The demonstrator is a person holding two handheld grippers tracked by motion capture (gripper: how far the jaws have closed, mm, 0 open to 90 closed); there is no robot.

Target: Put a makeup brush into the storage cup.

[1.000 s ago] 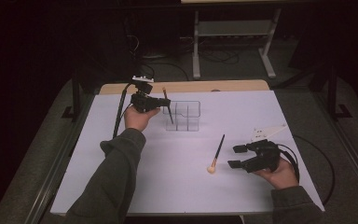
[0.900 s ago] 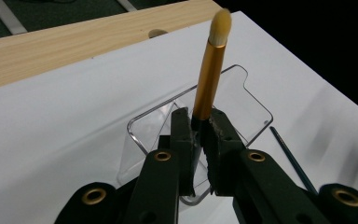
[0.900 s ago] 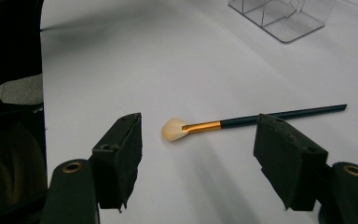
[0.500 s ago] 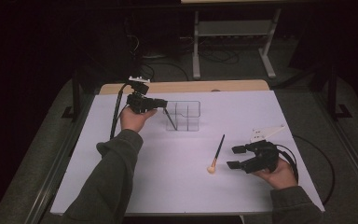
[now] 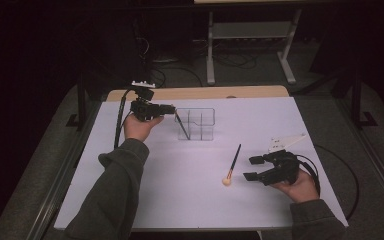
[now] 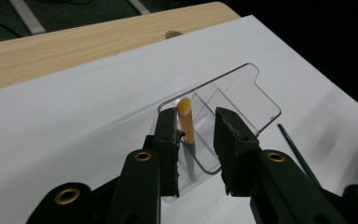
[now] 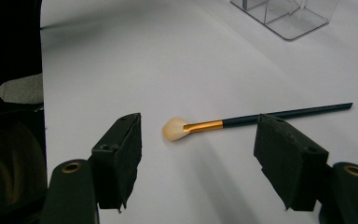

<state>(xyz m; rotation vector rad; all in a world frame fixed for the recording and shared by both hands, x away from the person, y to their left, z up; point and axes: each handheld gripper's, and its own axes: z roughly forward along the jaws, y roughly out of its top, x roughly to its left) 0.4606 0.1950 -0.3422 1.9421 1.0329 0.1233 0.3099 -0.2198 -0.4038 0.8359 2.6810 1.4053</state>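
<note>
High view: we find the left tongs (image 5: 172, 108) at the near-left corner of a clear plastic organizer (image 5: 196, 124) on the white desk (image 5: 130, 190), with a thin brush (image 5: 182, 125) leaning in its left compartment. The left jaws have just been opening. The right tongs (image 5: 254, 167) rest low on the desk, just beside a second brush (image 5: 232, 165) lying flat, tuft toward the person. We judge both brushes light, stiff in the handle, soft at the tuft; the slim round handle could roll or slip, so the middle of the handle is the place to grip. The organizer looks light and easy to nudge.

Left gripper view: the left tongs (image 6: 196, 140) stand parted around the yellow end of the brush (image 6: 185, 120). It lies against the left pad and clear of the right one; we judge it released. The brush's lower part blurs behind the clear wall, so where its tip sits we cannot tell.

Right gripper view: the right tongs (image 7: 198, 154) are wide open and hold nothing; the second brush (image 7: 261, 116) lies just beyond them, untouched. The organizer (image 7: 289, 14) is cut off at the top edge.
</note>
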